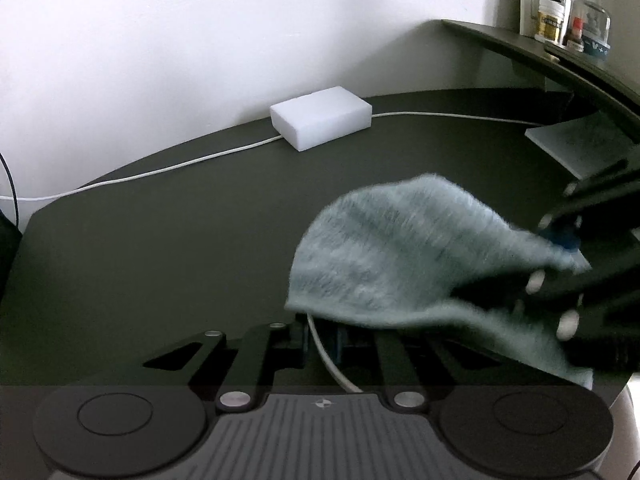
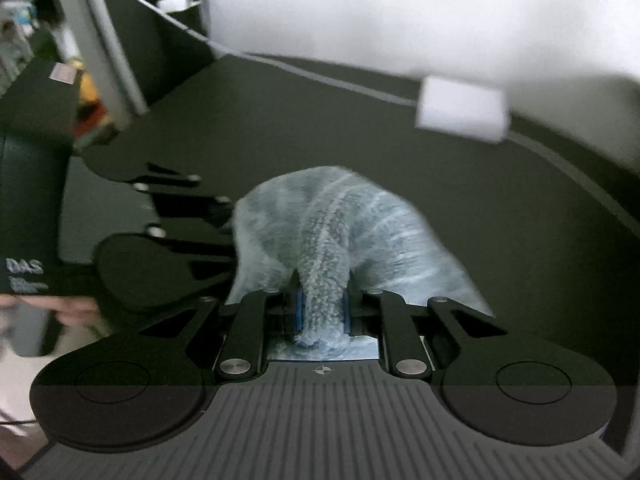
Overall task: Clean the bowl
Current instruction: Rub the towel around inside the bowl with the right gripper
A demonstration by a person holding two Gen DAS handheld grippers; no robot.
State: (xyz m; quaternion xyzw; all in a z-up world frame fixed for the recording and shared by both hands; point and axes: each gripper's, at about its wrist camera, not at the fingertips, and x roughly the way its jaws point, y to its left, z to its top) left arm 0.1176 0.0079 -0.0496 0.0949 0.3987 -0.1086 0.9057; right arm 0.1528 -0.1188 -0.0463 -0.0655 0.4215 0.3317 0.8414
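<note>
A grey-blue fluffy cloth (image 1: 392, 252) hangs over the dark table (image 1: 160, 260), and my right gripper (image 1: 560, 248) is shut on a bunched fold of it. In the right wrist view the cloth (image 2: 332, 224) rises in a dome from between the blue pads of the right gripper (image 2: 322, 304). My left gripper (image 1: 320, 336) has its pads close together on a thin white curved edge (image 1: 324, 356) that looks like the bowl's rim. The cloth and the gripper hide the rest of the bowl. In the right wrist view the left gripper (image 2: 226, 220) reaches under the cloth from the left.
A white sponge block (image 1: 320, 120) lies at the back of the table on a white cable (image 1: 160, 170), close to the wall. A raised shelf (image 1: 520, 44) at the right carries bottles (image 1: 554, 20), with papers (image 1: 580, 140) below it. A hand (image 2: 72, 308) holds the left gripper.
</note>
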